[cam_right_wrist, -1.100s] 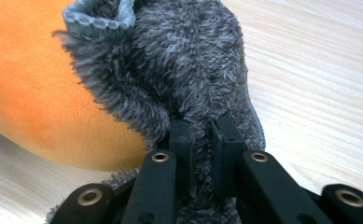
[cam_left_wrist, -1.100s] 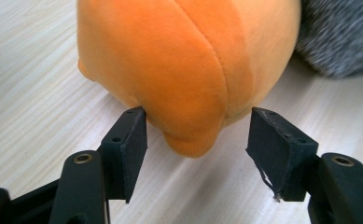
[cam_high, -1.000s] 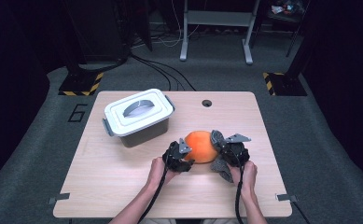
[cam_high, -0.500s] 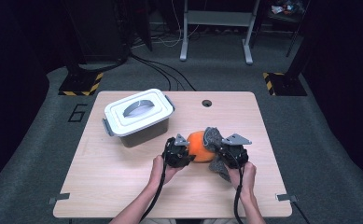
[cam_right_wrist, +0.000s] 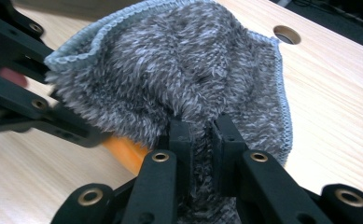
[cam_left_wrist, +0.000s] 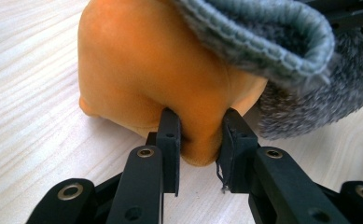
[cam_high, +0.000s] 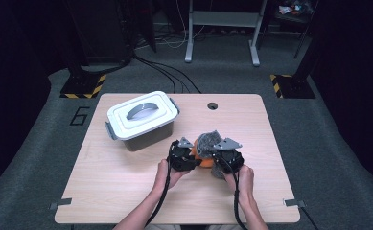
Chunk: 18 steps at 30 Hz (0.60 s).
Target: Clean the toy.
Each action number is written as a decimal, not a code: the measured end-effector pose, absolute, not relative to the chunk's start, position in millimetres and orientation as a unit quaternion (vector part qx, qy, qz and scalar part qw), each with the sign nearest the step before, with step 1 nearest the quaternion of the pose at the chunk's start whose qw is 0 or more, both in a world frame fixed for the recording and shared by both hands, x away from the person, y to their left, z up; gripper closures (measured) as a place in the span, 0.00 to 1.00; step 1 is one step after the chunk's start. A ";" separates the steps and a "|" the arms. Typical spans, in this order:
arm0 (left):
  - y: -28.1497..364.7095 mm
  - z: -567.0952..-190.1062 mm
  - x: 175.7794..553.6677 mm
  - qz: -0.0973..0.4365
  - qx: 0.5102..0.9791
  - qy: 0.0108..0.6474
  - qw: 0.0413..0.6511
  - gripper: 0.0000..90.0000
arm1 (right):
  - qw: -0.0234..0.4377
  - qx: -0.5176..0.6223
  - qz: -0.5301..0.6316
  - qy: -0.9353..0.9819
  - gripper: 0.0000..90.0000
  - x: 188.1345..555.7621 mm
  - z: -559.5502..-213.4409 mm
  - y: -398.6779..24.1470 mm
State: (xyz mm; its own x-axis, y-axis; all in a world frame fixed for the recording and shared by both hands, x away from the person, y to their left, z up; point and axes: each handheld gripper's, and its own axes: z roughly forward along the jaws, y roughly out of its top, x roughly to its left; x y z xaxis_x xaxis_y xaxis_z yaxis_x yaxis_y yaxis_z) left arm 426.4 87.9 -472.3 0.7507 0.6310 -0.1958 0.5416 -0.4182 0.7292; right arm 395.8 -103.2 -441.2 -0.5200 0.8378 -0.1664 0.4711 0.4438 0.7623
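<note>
A soft orange thing (cam_left_wrist: 156, 60) lies on the table in front of the person. My left gripper (cam_left_wrist: 201, 135) has just been closing, and its pads now pinch a bulge at the orange thing's underside. A grey fuzzy knitted cover (cam_right_wrist: 184, 70) drapes over the top of the orange thing (cam_right_wrist: 125, 154). My right gripper (cam_right_wrist: 201, 135) is shut on a fold of that cover. In the high view the left gripper (cam_high: 192, 157) and right gripper (cam_high: 218, 160) flank the orange thing (cam_high: 202, 156), with the grey cover (cam_high: 205, 140) on top.
A white lidded box (cam_high: 142, 120) with a grey handle stands at the back left of the wooden table (cam_high: 126, 191). A round cable hole (cam_high: 212, 106) is near the far edge. Floor cables and stands lie beyond the table.
The left jaws have closed on the orange thing. The right gripper has lifted and drawn the grey cover leftward over it, so less orange shows from above.
</note>
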 end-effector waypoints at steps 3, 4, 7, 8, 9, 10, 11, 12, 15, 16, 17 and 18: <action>88.8 -473.3 426.2 0.051 0.838 0.352 0.413 0.80 | 0.272 0.414 0.335 0.801 0.90 397.3 -443.3 -109.7; 88.9 -473.4 426.2 0.052 0.838 0.352 0.414 0.80 | 0.270 0.417 0.334 0.801 0.90 397.9 -443.8 -112.9; 89.2 -473.6 426.7 0.054 0.838 0.350 0.416 0.80 | 0.271 0.428 0.332 0.795 0.90 399.9 -446.2 -122.5; 89.3 -473.6 426.9 0.053 0.837 0.350 0.417 0.80 | 0.271 0.432 0.330 0.794 0.90 400.8 -447.3 -126.1; 89.6 -473.9 426.9 0.052 0.837 0.350 0.417 0.80 | 0.271 0.438 0.328 0.792 0.90 401.1 -448.1 -128.7; 89.8 -474.1 426.9 0.053 0.837 0.350 0.418 0.79 | 0.269 0.445 0.328 0.789 0.90 402.3 -449.9 -133.5; 90.1 -474.3 426.9 0.053 0.837 0.350 0.417 0.79 | 0.268 0.450 0.326 0.787 0.90 403.3 -451.6 -137.5; 90.6 -474.6 427.2 0.052 0.838 0.349 0.416 0.79 | 0.269 0.458 0.324 0.783 0.90 404.6 -453.9 -140.8; 90.9 -475.2 427.3 0.054 0.837 0.350 0.417 0.79 | 0.256 0.473 0.326 0.778 0.90 408.1 -460.9 -149.7; 90.6 -475.0 427.3 0.054 0.838 0.349 0.417 0.78 | 0.253 0.471 0.327 0.779 0.90 408.6 -461.9 -151.3; 90.5 -475.0 427.3 0.056 0.838 0.348 0.416 0.78 | 0.252 0.475 0.329 0.776 0.90 408.7 -462.3 -151.6; 90.3 -474.9 427.3 0.057 0.838 0.348 0.416 0.78 | 0.254 0.471 0.329 0.778 0.90 409.0 -461.8 -151.8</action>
